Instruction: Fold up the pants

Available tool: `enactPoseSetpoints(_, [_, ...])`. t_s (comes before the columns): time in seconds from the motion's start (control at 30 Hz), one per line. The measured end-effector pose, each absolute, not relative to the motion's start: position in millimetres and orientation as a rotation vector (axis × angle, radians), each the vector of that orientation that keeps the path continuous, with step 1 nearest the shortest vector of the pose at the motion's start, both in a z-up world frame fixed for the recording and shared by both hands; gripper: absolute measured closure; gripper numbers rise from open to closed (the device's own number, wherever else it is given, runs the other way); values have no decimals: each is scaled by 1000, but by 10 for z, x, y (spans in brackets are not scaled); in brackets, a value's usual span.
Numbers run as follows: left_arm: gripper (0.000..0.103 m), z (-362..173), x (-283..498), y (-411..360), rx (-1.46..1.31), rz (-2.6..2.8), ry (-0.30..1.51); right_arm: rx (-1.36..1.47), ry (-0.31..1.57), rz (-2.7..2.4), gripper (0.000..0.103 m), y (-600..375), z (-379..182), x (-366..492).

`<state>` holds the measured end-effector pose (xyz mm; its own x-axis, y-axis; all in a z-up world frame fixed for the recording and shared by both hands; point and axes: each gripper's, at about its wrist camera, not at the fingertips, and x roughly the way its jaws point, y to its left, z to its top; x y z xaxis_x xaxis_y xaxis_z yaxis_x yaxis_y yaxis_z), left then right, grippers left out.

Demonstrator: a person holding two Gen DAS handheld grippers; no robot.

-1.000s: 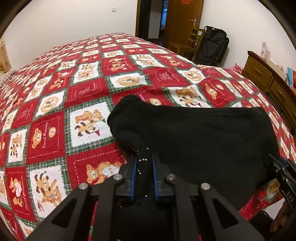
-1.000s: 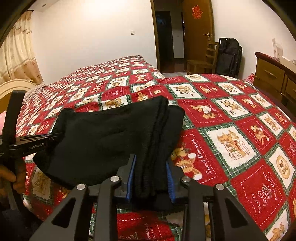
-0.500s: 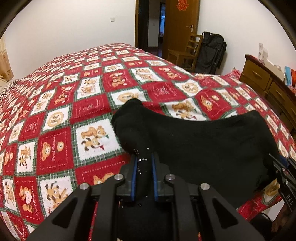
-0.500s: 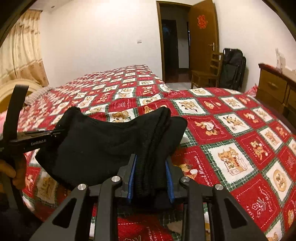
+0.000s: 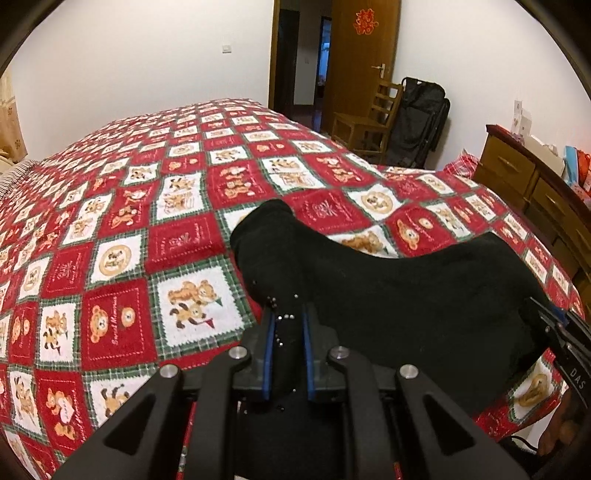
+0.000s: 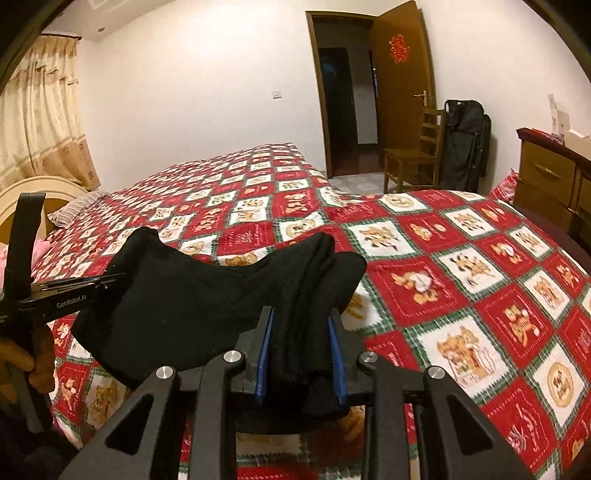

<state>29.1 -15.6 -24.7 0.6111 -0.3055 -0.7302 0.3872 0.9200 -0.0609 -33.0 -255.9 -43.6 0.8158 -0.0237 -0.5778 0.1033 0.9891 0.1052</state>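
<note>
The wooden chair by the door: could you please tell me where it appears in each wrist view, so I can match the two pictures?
Left wrist view: the wooden chair stands upper right of centre, beyond the bed, just left of a black bag.
Right wrist view: the chair stands right of centre, again left of the bag.
Shared landmark: the open brown door with a red ornament, behind the chair.

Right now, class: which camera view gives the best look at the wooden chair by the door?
The right wrist view: the wooden chair stands upright there, with seat, back and legs showing. The left wrist view also shows the chair, but more skewed near the door.
</note>
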Motion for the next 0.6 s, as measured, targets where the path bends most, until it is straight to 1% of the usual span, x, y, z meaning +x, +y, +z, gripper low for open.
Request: enactPoseSetpoints(0.6, [90, -187, 611, 203, 49, -280, 804, 54, 605, 14, 75, -2210, -364, 300])
